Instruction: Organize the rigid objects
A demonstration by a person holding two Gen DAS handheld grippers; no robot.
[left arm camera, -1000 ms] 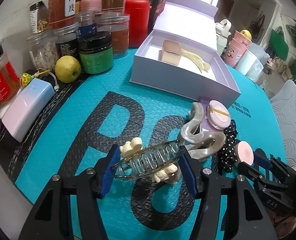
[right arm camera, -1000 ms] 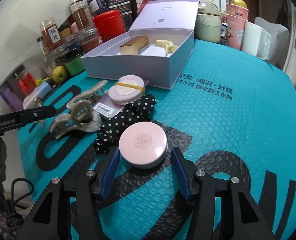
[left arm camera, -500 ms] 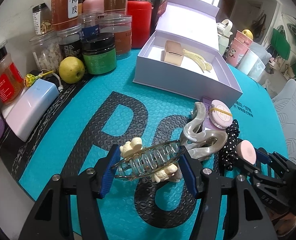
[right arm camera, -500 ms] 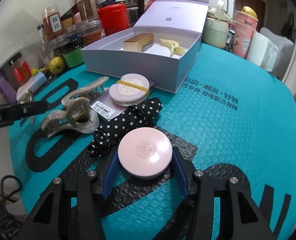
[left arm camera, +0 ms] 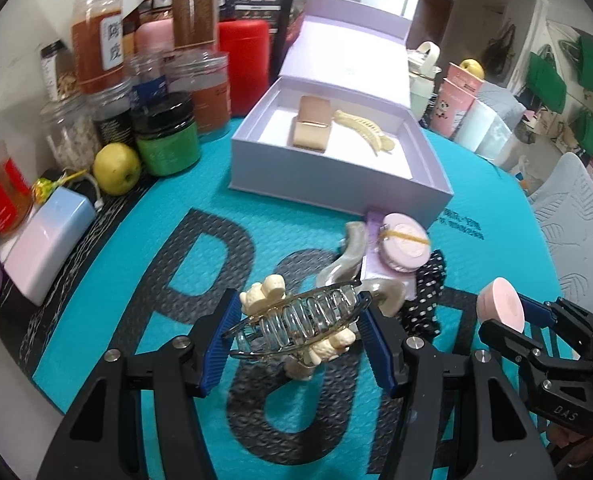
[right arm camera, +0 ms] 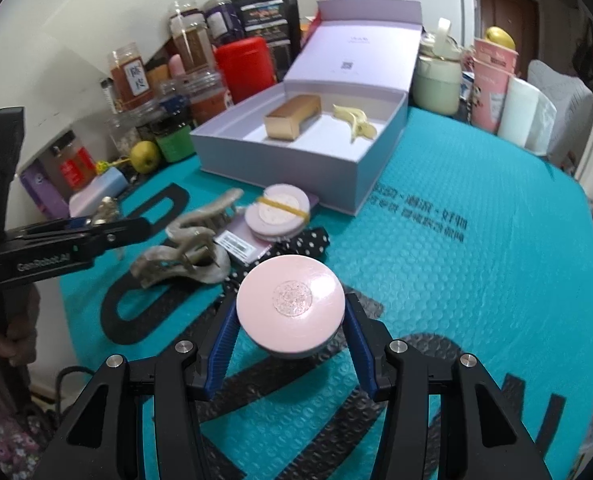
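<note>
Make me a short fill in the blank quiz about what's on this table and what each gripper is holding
1. The left gripper holds a clear ____ clip.
2. The right gripper's jaws grip a round ____ compact.
3. The gold box lies inside the open ____ box.
4. A yellow ____ band crosses the lilac compact.

Missing words: hair; pink; lavender; rubber

My left wrist camera looks down along its fingers, close over the mat (left arm camera: pixel 144 272), toward the box (left arm camera: pixel 336 176). My right one looks from further right. Both share the box and jars (right arm camera: pixel 192 44).
</note>
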